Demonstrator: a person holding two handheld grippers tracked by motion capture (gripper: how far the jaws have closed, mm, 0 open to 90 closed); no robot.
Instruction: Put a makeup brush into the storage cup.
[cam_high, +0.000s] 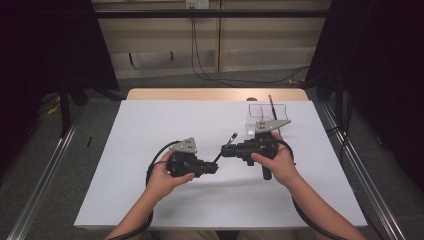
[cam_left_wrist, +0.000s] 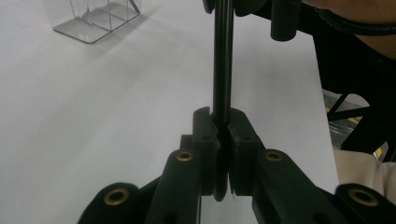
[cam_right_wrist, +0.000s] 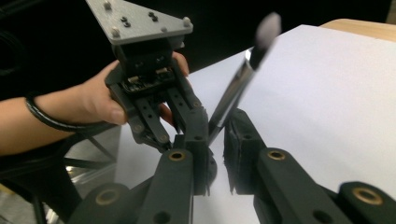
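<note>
My left gripper (cam_left_wrist: 223, 140) clamps the slim black brush handle (cam_left_wrist: 222, 60). My right gripper (cam_right_wrist: 215, 135) pinches the same handle, above the white table (cam_high: 150, 130).

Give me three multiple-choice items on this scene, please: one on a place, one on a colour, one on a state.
1. Where is the clear container?
A. On the table's far right part, beyond the right hand-held gripper
B. At the table's near left corner
C. On the floor

2. What colour is the brush tip?
A. Red
B. Whitish
C. Green

3. How stands the left hand-held gripper?
A. Wide open above the table
B. Lying unheld on the table
C. Shut on the brush handle

Key: 1 A, because the clear container stands on the table behind the right hand-held gripper in the high view. 2 B, because the brush ends in a pale tip in the right gripper view. 3 C, because the jaws of the left hand-held gripper press on the black handle.
</note>
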